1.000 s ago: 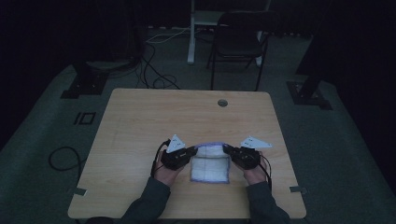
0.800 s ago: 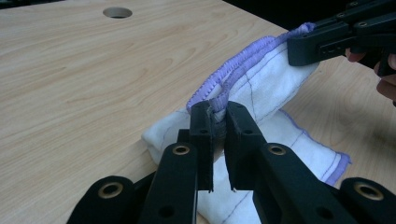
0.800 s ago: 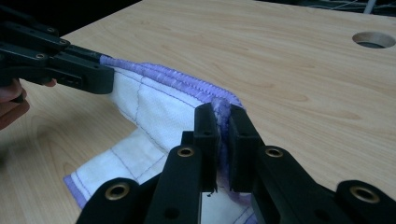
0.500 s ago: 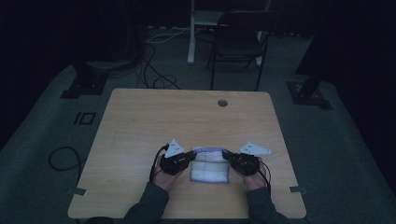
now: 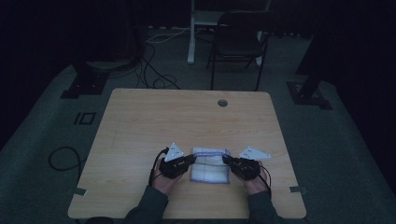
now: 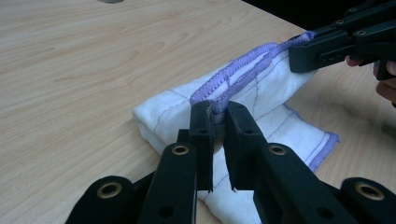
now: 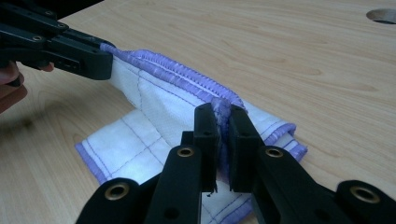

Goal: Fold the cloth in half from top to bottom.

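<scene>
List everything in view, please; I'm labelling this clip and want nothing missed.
cloth: one, white with purple edging, folded, near edge of table, its far edge lifted
table: one, light wood, centre, round hole near far edge
chair: one, dark, on the floor beyond table
cables: several, dark, on the floor
stand bases: two, black, either side beyond table
left gripper: one, black, shut on cloth's purple edge
right gripper: one, black, shut on the same edge
hands: two, at near edge

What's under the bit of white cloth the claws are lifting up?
More of the same folded white cloth with purple edging lies beneath the raised edge, on the wooden table. Anything between its layers is hidden.
</scene>
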Demonstrator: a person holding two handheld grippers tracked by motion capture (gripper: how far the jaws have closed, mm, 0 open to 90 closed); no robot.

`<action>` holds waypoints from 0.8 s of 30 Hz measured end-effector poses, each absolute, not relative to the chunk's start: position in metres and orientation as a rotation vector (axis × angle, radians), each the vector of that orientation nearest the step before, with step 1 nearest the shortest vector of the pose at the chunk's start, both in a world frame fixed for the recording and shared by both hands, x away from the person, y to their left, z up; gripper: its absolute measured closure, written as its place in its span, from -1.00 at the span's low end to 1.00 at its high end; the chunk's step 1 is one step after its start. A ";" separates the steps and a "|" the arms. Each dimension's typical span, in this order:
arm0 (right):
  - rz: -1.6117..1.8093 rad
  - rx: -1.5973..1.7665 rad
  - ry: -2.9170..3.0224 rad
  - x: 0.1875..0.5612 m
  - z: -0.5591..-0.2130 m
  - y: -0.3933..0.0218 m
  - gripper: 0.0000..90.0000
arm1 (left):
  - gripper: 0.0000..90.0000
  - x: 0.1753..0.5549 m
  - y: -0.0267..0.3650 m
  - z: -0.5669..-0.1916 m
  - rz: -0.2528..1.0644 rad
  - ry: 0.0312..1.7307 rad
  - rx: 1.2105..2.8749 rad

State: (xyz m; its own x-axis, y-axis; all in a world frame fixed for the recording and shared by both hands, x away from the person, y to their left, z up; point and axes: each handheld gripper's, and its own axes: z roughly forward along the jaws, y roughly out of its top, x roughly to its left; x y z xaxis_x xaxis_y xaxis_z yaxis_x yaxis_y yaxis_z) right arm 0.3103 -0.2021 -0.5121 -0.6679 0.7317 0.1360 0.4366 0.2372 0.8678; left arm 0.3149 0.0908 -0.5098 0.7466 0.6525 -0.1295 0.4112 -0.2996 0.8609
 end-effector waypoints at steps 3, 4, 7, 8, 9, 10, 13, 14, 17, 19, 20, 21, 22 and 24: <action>1.399 1.087 2.222 0.308 -0.513 -0.202 0.89 | 0.83 0.314 0.092 -0.511 0.294 0.819 1.933; 1.400 1.090 2.223 0.308 -0.514 -0.202 0.89 | 0.83 0.313 0.093 -0.511 0.294 0.820 1.936; 1.403 1.094 2.222 0.307 -0.515 -0.202 0.89 | 0.81 0.313 0.095 -0.514 0.293 0.830 1.934; 1.404 1.098 2.223 0.306 -0.515 -0.202 0.89 | 0.81 0.313 0.095 -0.514 0.293 0.834 1.934; 1.405 1.105 2.225 0.305 -0.517 -0.202 0.89 | 0.80 0.312 0.097 -0.516 0.288 0.848 1.929; 1.405 1.105 2.225 0.305 -0.517 -0.202 0.89 | 0.79 0.312 0.097 -0.516 0.288 0.848 1.929; 1.401 1.123 2.224 0.302 -0.519 -0.203 0.88 | 0.78 0.310 0.103 -0.517 0.290 0.868 1.924; 1.401 1.123 2.224 0.302 -0.519 -0.203 0.88 | 0.78 0.310 0.103 -0.517 0.290 0.868 1.924; 1.409 1.128 2.237 0.299 -0.521 -0.203 0.87 | 0.78 0.311 0.108 -0.517 0.295 0.883 1.917; 1.404 1.122 2.249 0.297 -0.523 -0.201 0.87 | 0.78 0.311 0.109 -0.516 0.300 0.893 1.912; 1.404 1.122 2.249 0.297 -0.523 -0.201 0.87 | 0.78 0.311 0.109 -0.516 0.300 0.893 1.912; 1.399 1.121 2.253 0.295 -0.524 -0.200 0.87 | 0.78 0.312 0.108 -0.517 0.300 0.892 1.912; 1.399 1.121 2.253 0.295 -0.524 -0.200 0.87 | 0.78 0.312 0.108 -0.517 0.300 0.892 1.912; 1.399 1.122 2.252 0.294 -0.524 -0.200 0.86 | 0.78 0.313 0.106 -0.517 0.297 0.893 1.914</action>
State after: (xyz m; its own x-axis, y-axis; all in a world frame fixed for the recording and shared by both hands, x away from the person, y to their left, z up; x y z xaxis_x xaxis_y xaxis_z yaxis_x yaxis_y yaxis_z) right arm 0.2944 -0.1998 -0.5245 -0.6671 0.7256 0.1687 0.4726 0.2372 0.8488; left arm 0.3132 0.1064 -0.5171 0.7016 0.6938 -0.1627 0.4583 -0.2645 0.8485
